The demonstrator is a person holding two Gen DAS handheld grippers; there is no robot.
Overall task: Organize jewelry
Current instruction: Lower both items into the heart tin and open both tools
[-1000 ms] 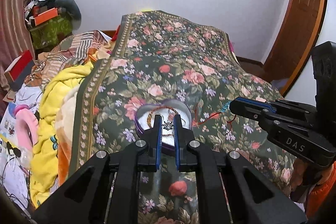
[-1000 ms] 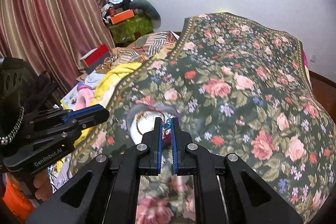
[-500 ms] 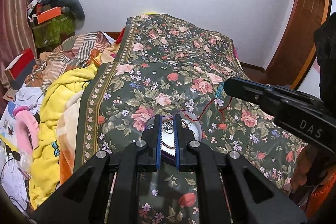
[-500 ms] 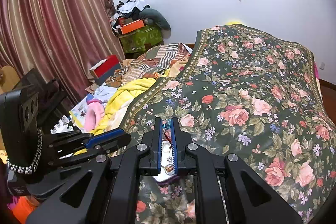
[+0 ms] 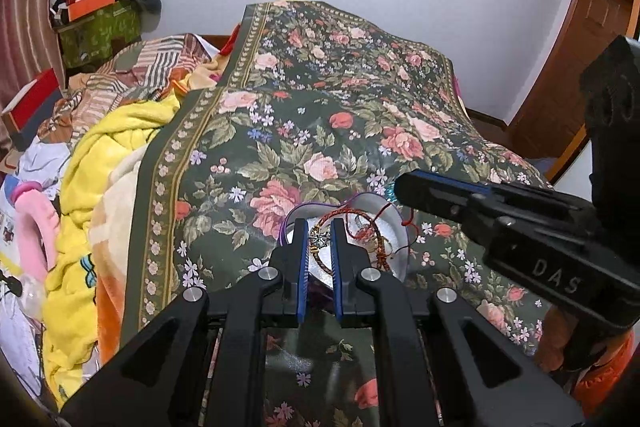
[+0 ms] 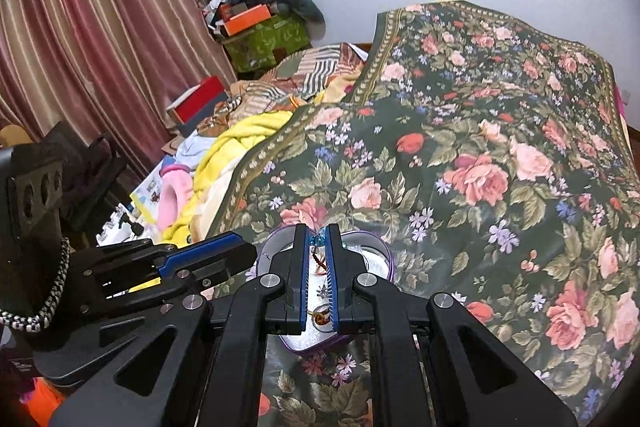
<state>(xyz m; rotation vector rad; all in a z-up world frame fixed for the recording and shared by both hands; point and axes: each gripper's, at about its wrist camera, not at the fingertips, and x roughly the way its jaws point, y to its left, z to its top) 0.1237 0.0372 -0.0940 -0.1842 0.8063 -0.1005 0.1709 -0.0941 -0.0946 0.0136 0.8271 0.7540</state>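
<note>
A purple heart-shaped box [image 5: 394,223] with a white lining lies on the floral bedspread [image 5: 328,131]; it also shows in the right wrist view [image 6: 374,259]. My left gripper [image 5: 320,237] is shut on a silver star pendant [image 5: 319,238] just over the box. My right gripper [image 6: 318,239] is shut on a red cord bracelet with blue beads [image 6: 317,240]; the cord [image 5: 384,217] hangs into the box. Other cord jewelry [image 5: 380,251] lies inside the box.
Yellow and striped blankets [image 5: 100,155] are heaped along the bed's left side. Boxes and clothes [image 5: 96,19] are piled in the far left corner. A wooden door [image 5: 580,67] stands at the right. Curtains [image 6: 100,47] hang at the left.
Both grippers have dropped closer to the box. The right gripper has carried the red cord over it, and the cord now trails into the box.
</note>
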